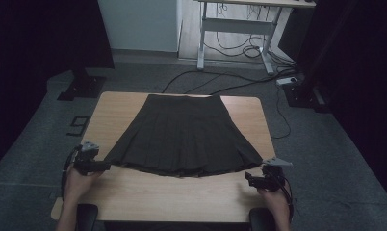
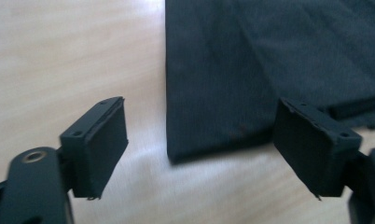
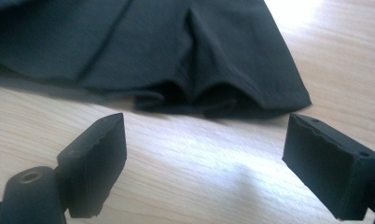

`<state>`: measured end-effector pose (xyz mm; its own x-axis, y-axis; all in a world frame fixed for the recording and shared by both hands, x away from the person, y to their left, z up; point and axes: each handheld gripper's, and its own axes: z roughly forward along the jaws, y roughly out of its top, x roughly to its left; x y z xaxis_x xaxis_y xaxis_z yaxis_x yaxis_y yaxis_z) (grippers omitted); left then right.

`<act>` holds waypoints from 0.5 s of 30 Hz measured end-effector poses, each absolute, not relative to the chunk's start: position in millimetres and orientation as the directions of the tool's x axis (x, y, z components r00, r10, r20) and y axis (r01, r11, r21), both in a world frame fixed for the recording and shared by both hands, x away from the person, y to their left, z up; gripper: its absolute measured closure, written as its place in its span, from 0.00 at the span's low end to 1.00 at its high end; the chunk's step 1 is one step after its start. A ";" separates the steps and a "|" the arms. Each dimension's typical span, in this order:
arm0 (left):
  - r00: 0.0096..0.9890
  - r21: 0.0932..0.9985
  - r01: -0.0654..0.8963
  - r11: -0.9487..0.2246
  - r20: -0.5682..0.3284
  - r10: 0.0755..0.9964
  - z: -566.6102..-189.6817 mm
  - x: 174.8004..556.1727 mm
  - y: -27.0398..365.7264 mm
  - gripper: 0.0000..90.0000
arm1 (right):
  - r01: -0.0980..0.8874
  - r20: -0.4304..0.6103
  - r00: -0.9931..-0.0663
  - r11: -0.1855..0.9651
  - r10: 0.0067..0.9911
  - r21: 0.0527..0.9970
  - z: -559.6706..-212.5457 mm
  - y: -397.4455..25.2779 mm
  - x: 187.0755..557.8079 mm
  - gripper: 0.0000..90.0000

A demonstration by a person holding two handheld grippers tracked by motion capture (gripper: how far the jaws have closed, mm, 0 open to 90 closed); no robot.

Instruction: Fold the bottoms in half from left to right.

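Since the wooden table [image 1: 134, 192] is the biggest thing here, start there: light top, person's forearms coming in from the near edge. Dark pleated skirt [image 1: 182, 137] lies flat across the middle, waistband twd the far edge, flared hem twd the person, spread wide.

L gripper [image 1: 105, 166] sits at the hem's left corner, prob touching or just beside it; in the left gripper view its jaws stand spread wide w/ the skirt corner [image 2: 213, 126] lying between and just ahead of them, nothing pinched. R gripper [image 1: 249, 179] is near the hem's right corner but apart from it; the right gripper view shows jaws spread, bare wood between, hem corner [image 3: 279, 88] just beyond.

Handling, as a guess: light, soft woven cloth, no stiffness, will droop and fold the moment it's lifted. Pleats likely shift or fan open if dragged. Not fragile, not esp. slippery on the pads. Best hold looks like the two hem corners, pinching all layers tog. so front and back don't separate; a shallow bite could catch the top layer only.

Hard to make out: room is dim, pleat lines barely read from above. Hem layers at the right corner curl under, so layer count is unclear. Any waistband fastening is too small to tell.
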<state>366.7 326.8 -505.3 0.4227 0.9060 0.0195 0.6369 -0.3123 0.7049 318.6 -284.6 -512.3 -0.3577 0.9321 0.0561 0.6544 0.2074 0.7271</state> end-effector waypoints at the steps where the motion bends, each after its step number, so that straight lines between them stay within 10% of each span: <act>1: 0.444 0.705 0.629 -0.328 0.022 0.896 -501.7 375.7 321.0 0.24 | 0.651 0.068 -0.375 0.210 0.925 0.730 -508.5 -278.7 322.4 0.19; 15: 0.493 0.657 0.652 -0.378 0.012 0.870 -524.7 424.1 287.3 0.44 | 0.684 0.048 -0.379 0.245 0.924 0.687 -521.0 -240.9 363.5 0.31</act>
